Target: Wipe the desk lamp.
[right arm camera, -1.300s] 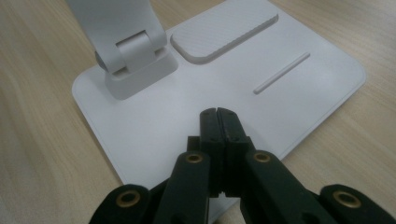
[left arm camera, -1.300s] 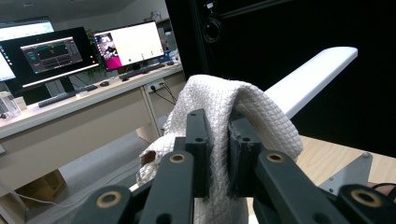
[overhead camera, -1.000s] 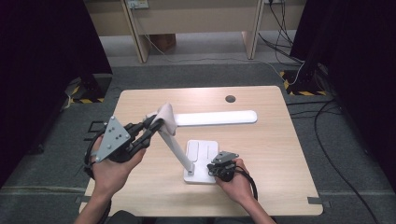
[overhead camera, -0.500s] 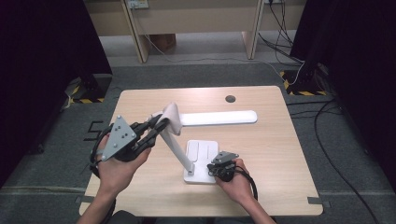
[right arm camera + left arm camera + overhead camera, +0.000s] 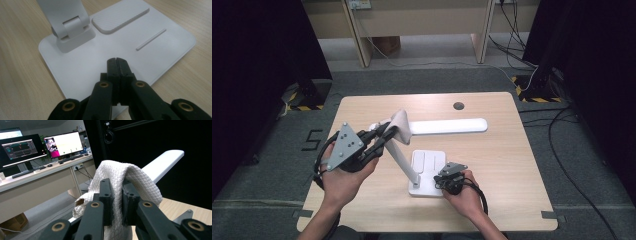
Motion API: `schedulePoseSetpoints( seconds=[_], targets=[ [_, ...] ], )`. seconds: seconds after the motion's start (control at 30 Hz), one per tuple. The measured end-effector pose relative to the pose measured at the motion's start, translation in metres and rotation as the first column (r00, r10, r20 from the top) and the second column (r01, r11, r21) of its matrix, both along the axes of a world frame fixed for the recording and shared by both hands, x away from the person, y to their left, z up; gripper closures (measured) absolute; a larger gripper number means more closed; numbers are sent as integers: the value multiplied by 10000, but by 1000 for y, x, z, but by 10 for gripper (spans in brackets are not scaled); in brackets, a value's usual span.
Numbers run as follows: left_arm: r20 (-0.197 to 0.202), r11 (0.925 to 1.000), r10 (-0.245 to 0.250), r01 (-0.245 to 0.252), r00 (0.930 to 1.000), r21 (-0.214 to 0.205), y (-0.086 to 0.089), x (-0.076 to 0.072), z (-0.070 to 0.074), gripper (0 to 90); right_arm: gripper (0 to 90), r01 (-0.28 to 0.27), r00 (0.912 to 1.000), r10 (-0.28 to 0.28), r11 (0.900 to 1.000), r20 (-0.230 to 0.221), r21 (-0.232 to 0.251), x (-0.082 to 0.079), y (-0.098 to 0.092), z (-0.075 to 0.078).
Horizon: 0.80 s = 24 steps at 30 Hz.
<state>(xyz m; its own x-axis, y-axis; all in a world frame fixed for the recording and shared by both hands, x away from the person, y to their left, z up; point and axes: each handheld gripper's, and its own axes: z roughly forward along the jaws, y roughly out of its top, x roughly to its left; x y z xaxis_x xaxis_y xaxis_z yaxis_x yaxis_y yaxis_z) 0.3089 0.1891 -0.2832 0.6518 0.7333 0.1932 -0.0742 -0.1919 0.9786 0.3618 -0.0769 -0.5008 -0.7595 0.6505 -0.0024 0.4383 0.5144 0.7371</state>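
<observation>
The left gripper point(image 5: 379, 137) has its jaws clamped on a white waffle-weave cloth point(image 5: 399, 125), pressed against the elbow of the white desk lamp point(image 5: 412, 172) where its arm meets the long head. The right gripper point(image 5: 447, 177) is closed tight on nothing, its tips resting on the lamp's base plate point(image 5: 160, 47).

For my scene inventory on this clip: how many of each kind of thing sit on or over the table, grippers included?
Desk lamp, white: 1
Cloth, white, pinched in the left gripper against the lamp: 1
Grippers, black, counting the right gripper shut over the lamp's base: 2
Total: 4
</observation>
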Motion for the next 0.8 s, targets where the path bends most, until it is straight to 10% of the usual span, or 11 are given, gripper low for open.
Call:
schedulePoseSetpoints(
  seconds=[0.8],
  targets=[
    [4, 9997, -223, 223, 9998, -103, -16, 3, 0, 809, 900, 8, 10000, -8, 10000, 53, 22, -1, 0, 0]
  ],
)
